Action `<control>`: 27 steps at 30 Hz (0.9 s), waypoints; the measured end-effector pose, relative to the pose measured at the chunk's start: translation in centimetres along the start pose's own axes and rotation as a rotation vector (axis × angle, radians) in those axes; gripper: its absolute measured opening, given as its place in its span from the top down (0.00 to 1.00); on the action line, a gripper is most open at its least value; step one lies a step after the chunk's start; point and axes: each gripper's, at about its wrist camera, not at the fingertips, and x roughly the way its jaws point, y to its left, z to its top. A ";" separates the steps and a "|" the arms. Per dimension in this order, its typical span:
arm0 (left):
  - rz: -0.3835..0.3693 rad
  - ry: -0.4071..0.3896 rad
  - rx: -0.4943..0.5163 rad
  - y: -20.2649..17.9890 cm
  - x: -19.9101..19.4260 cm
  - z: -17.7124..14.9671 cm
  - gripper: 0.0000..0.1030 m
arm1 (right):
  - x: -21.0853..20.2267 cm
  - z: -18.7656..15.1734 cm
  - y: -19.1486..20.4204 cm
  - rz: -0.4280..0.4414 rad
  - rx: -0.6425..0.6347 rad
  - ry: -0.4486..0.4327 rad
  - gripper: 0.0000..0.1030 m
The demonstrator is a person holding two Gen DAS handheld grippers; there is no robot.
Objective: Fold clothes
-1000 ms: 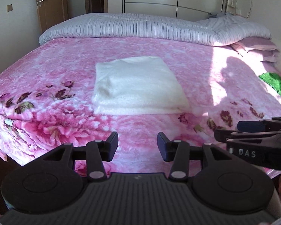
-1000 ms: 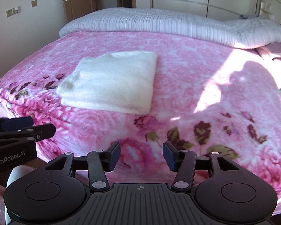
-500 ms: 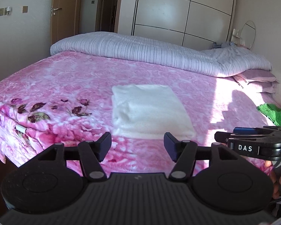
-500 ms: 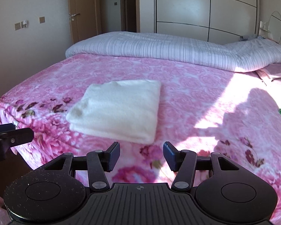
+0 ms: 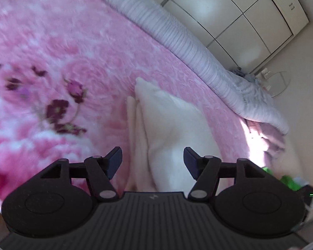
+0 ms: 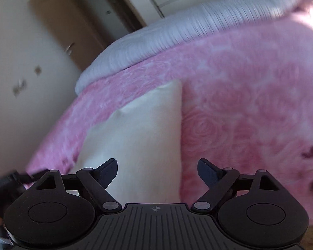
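A folded white cloth lies on the pink flowered blanket. In the left wrist view, my left gripper is open just before the cloth's near left edge. The stacked layers show between its fingers, and the pads do not press on them. In the right wrist view, the same cloth fills the gap of my right gripper. The cloth's right edge runs up between the fingers. That gripper's jaws are opening wide and are clear of the fabric. Both views are tilted and blurred.
A grey striped duvet lies along the far side of the bed, with a white wardrobe behind it. A green garment sits at the right edge. A brown door and a wall stand to the left of the bed.
Both grippers have come in close to the white cloth from the foot of the bed and rolled, so both views now tilt. Both sets of jaws stand wider, the right much more.
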 end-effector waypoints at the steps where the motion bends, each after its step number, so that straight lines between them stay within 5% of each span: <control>1: -0.037 0.028 -0.038 1.1 1.4 0.9 0.41 | 1.3 1.1 -1.2 0.030 0.043 0.030 0.16; 5: -0.149 0.147 -0.194 5.0 6.0 3.4 0.41 | 6.2 4.5 -4.6 0.108 0.212 0.132 0.16; 15: -0.115 0.315 -0.256 3.5 11.3 5.0 0.37 | 10.4 7.4 -6.4 0.069 0.461 0.274 0.16; 19: -0.067 0.348 -0.249 2.0 12.6 5.5 0.37 | 12.0 8.4 -6.0 0.059 0.473 0.353 0.16; 24: -0.035 0.378 -0.268 1.0 13.7 5.9 0.52 | 14.6 8.4 -3.4 0.046 0.284 0.429 0.18; 27: -0.008 0.404 -0.251 0.2 13.9 7.0 0.59 | 14.5 8.8 -2.9 0.021 0.262 0.448 0.42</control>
